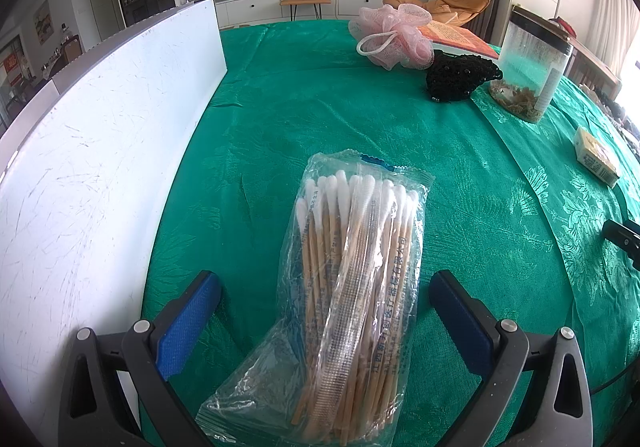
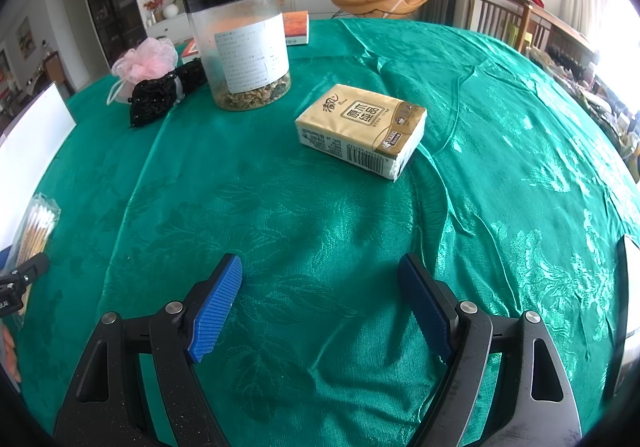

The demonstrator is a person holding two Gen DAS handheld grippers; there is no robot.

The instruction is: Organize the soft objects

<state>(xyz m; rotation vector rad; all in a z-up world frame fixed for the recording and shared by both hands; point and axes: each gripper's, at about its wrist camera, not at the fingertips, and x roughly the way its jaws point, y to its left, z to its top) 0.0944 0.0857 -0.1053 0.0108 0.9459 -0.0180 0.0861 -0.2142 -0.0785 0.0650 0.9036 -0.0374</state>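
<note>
Bag of cotton swabs lies flat on the green tabletop, its lower end between the spread fingers of the left gripper; neither blue pad touches the plastic. Swab heads point away from the camera. A white board stands on edge just left of the bag.

Right gripper hovers over bare cloth, jaws wide apart, nothing between them. Ahead of it: tissue pack, gold wrapper, lying flat with the barcode side facing the camera, well apart from the gripper.

Farther back, left of the tissue pack: clear jar with black lid, upright, dried material in the bottom. Touching the jar's left base is a black beaded pouch; a pink mesh bath pouf sits against the pouch behind it. An orange book lies behind the jar.

The swab bag also shows at the right wrist view's far left edge.
</note>
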